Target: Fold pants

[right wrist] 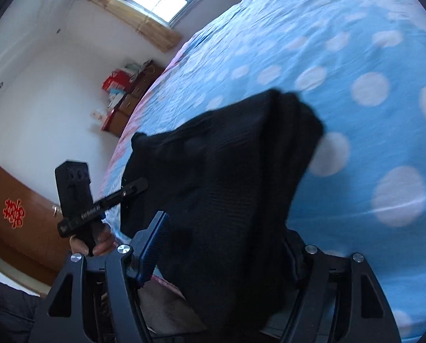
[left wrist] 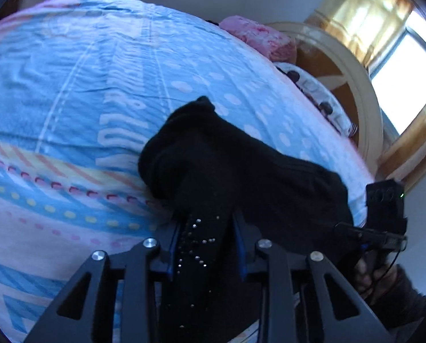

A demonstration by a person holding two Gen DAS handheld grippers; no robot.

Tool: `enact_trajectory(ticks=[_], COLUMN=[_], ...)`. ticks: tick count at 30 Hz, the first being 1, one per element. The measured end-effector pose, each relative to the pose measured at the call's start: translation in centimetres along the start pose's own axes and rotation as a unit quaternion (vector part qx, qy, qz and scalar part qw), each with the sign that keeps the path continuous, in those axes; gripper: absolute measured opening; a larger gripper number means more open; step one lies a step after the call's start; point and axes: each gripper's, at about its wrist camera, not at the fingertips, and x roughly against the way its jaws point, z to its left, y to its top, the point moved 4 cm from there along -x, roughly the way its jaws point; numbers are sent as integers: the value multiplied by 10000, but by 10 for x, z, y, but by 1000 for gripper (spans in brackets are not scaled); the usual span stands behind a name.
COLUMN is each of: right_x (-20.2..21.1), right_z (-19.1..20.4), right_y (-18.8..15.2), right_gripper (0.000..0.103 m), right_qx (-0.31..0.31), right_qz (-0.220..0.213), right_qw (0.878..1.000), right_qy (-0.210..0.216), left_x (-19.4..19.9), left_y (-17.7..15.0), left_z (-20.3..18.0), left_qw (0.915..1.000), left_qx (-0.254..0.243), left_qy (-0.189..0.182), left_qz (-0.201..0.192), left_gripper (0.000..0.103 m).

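Left wrist view: the left gripper [left wrist: 205, 228] has its fingers clenched on the black pants [left wrist: 230, 165], which spread ahead over the blue bedsheet [left wrist: 70, 91]; pink pillow [left wrist: 258, 37] and headboard [left wrist: 364, 100] lie beyond, right.

Right wrist view: the right gripper [right wrist: 227, 245] has its fingers spread wide with the pants [right wrist: 227, 171] between them; grip unclear. Open dotted sheet [right wrist: 341, 57] lies ahead; the bed edge and boxes [right wrist: 127, 91] are left.

The right gripper's [right wrist: 221, 245] right fingertip is hidden by the black pants [right wrist: 227, 171]. The polka-dot sheet [right wrist: 370, 85] is blurred.
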Motion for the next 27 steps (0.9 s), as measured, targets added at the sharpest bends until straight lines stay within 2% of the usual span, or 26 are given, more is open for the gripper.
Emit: enact_trajectory(ticks=[1, 2, 3, 4, 5, 8, 11, 14, 16, 18, 20, 24, 27], right_x=[-2, -3, -4, -2, 4, 6, -12, -47, -74, -106, -139, -214, -273], right_z=[1, 0, -2, -5, -6, 8, 42, 86, 115, 144, 165, 198, 204], right_y=[1, 3, 2, 1, -3, 9, 41, 79, 110, 139, 163, 203, 217], right_gripper=[63, 31, 29, 29, 29, 28, 29, 29, 29, 29, 29, 29, 29], right_qx=[-15, -151, -390, -623, -669, -483, -194, 402, 815, 1262, 1594, 1916, 1938], right_qz=[35, 108, 203, 213, 184, 173, 273, 420, 562, 683, 734, 907, 1068], right_qw=[10000, 9997, 9982, 9958, 9954, 9961, 9948, 9927, 9885, 9829, 9779, 9682, 9649], right_qy=[33, 167, 398, 630, 658, 721, 966, 1058, 1146, 1150, 1134, 1325, 1416], left_x=[3, 6, 10, 14, 21, 49, 85, 122, 141, 156, 163, 166, 156], left_y=[1, 2, 3, 4, 7, 23, 48, 75, 90, 107, 121, 137, 141], left_z=[5, 7, 9, 8, 6, 3, 17, 46, 67, 94, 119, 170, 207], left_qw=[9996, 9989, 9979, 9976, 9977, 9978, 9934, 9847, 9784, 9678, 9580, 9386, 9282], left_qx=[221, 363, 481, 505, 466, 230, 195, 229, 233, 229, 323, 621, 867], left_qy=[-161, -293, -422, -468, -458, -109, 228, 786, 1128, 1696, 2093, 2752, 3068], left_qz=[-31, -50, -80, -120, -203, -609, -1106, -1538, -1719, -1847, -1931, -1987, -1920], left_gripper=[27, 25, 24, 23, 21, 20, 19, 20, 20, 20, 20, 19, 19])
